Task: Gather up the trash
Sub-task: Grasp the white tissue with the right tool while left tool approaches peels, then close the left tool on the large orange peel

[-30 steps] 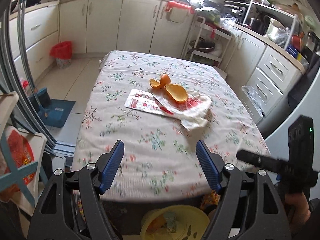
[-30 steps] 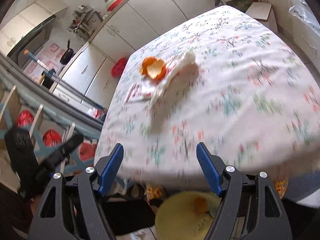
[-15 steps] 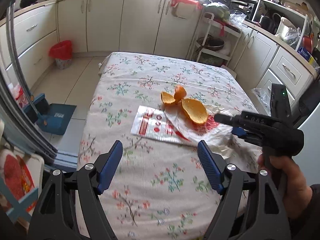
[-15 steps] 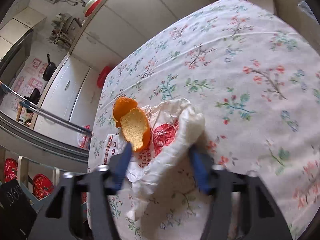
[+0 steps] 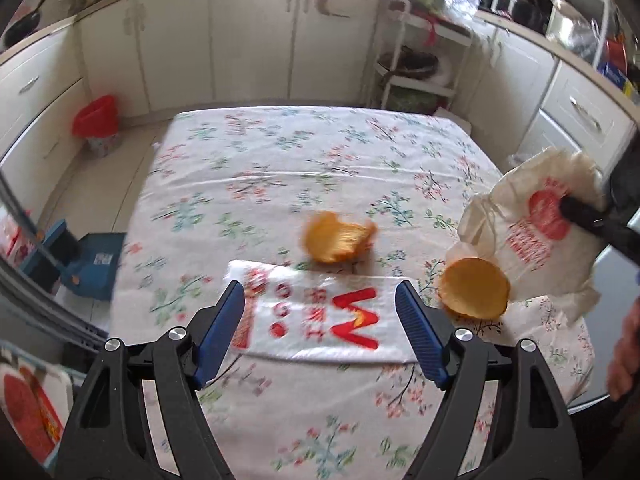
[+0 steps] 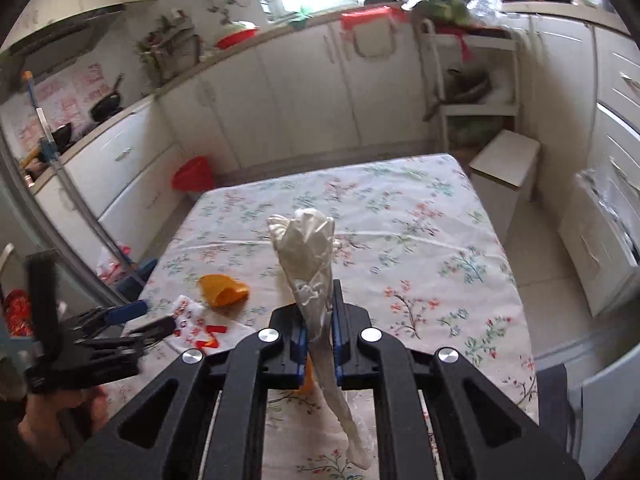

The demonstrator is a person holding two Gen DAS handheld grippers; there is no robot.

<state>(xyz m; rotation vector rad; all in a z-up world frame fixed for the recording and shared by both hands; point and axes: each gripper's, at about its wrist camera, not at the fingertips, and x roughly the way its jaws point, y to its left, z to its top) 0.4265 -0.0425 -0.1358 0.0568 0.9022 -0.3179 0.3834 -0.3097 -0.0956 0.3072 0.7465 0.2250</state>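
- The right gripper (image 6: 319, 332) is seen with its fingers (image 6: 338, 320) just closed and pinching a white plastic bag (image 6: 308, 256); the bag is gathered between the blue pads and stands up ahead of them, with a twisted tail hanging below.
- In the left wrist view the same bag (image 5: 532, 232), printed in red, is held lifted at the right edge of the bench (image 5: 280, 160), and the right gripper (image 5: 584, 220) is shown as a dark shape clamped on it.
- The left gripper (image 5: 320, 332) is held above the near part of the bench with its fingers (image 5: 218, 336) spread wide and nothing between them.
- A flat white wrapper (image 5: 320, 320) with red print lies on the flowered cloth directly under the spread fingers; no contact with it can be made out.
- One piece of orange peel (image 5: 474, 288) is seen beside the lower edge of the lifted bag, just right of the wrapper; whether it rests on the cloth cannot be told.
- A second piece of orange peel (image 5: 336, 236), blurred, lies just beyond the wrapper, near the middle of the bench.
- A red-lined bin (image 5: 96, 124) stands on the floor by the cabinets, well apart from the bench.
- Part of a hand (image 5: 624, 348) is visible at the right edge.
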